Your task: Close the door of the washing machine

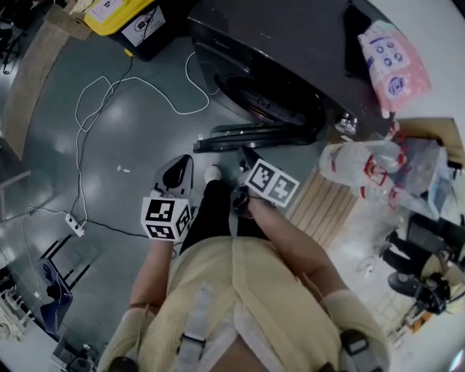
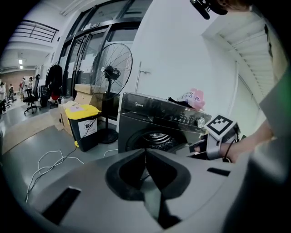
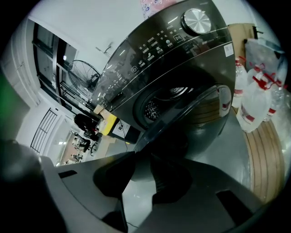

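Observation:
The dark washing machine (image 1: pixel 290 43) stands ahead with its round door (image 1: pixel 254 136) swung out low over the floor, and the drum opening (image 2: pixel 157 136) shows. My right gripper (image 1: pixel 245 156) is just in front of the door's edge. In the right gripper view the right gripper (image 3: pixel 142 154) has its jaws a little apart. The glass door (image 3: pixel 191 109) runs down to their tips, and I cannot tell whether it touches them. My left gripper (image 1: pixel 178 168) hangs further left, away from the door. In its own view the left gripper (image 2: pixel 145 152) is shut with nothing held.
A yellow-lidded bin (image 1: pixel 120 18) and a white cable (image 1: pixel 109 94) lie on the floor to the left, along with a power strip (image 1: pixel 75 225). Packed water bottles (image 1: pixel 363 163) sit on a wooden pallet (image 1: pixel 327 207) at the right. A pink pack (image 1: pixel 392 62) lies on top of the machine.

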